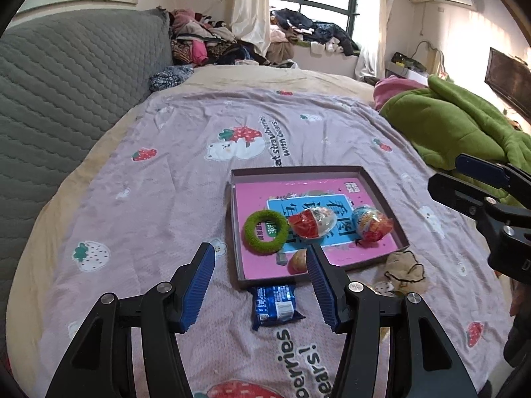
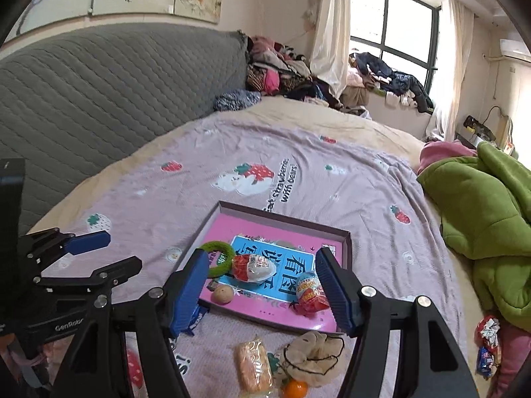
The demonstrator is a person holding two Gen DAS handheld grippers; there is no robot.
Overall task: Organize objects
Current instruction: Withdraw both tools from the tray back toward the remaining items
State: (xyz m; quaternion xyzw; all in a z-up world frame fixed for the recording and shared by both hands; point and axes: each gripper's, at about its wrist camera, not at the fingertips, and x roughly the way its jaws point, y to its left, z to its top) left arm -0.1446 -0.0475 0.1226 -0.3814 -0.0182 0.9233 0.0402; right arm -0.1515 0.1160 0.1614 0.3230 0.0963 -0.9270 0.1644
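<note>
Left gripper [image 1: 260, 258]: jaws spread, nothing grasped. Right gripper [image 2: 262, 262]: jaws spread, nothing grasped. Shallow tray [image 1: 381, 192] on bedspread [image 1: 166, 165] ahead of both fingertips, containing green ring [image 1: 265, 230], two wrapped eggs [image 1: 310, 222] [image 1: 371, 224], small tan ball [image 1: 298, 260]. Blue packet [image 1: 275, 303] outside tray, between left fingers [image 1: 199, 282]. Beige scrunchie [image 2: 312, 355] and wrapped cake [image 2: 254, 364] below right fingertips, outside tray

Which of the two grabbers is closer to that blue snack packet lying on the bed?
Left. The left gripper hangs open right above the blue snack packet; the right gripper, also open, hovers off to the side.
</note>
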